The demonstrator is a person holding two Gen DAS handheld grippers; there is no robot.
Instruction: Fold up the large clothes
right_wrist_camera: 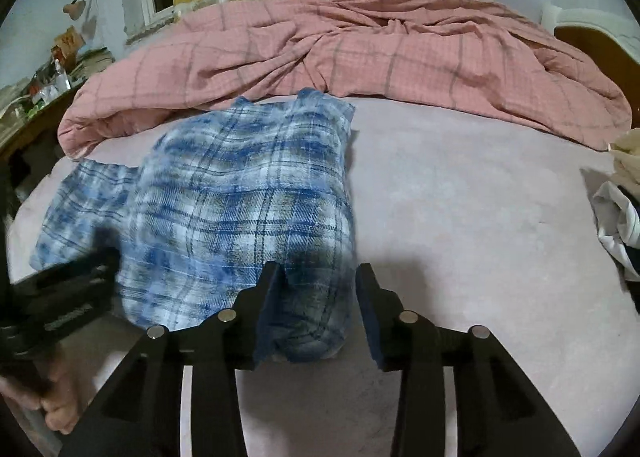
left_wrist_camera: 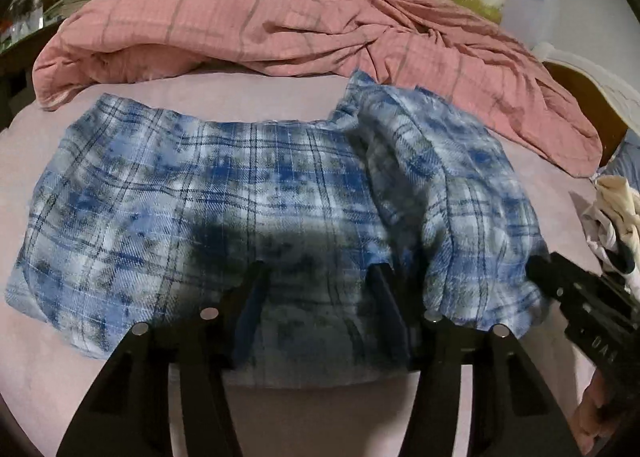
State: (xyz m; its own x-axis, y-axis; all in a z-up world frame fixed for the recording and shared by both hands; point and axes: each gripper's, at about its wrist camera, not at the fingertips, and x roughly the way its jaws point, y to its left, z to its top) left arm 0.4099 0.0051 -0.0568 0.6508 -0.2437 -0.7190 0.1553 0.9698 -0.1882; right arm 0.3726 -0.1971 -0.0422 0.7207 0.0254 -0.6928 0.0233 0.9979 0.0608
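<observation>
A blue and white plaid shirt [left_wrist_camera: 248, 197] lies partly folded on the pale pink bed sheet [left_wrist_camera: 120, 377]. Its right part is folded over on top. My left gripper [left_wrist_camera: 318, 277] is open, with its fingers over the shirt's near edge. My right gripper [right_wrist_camera: 318, 277] is open at the shirt's [right_wrist_camera: 240, 201] near right corner, its left finger over the cloth and its right finger [right_wrist_camera: 370, 297] over the bare sheet [right_wrist_camera: 460, 217]. The right gripper's body also shows at the right edge of the left wrist view [left_wrist_camera: 580, 297].
A crumpled pink checked quilt [left_wrist_camera: 280, 17] lies across the far side of the bed. A heap of white and dark clothes [right_wrist_camera: 620, 217] sits at the right edge. A cluttered desk [right_wrist_camera: 48, 85] stands far left, and a wooden headboard [right_wrist_camera: 600, 49] far right.
</observation>
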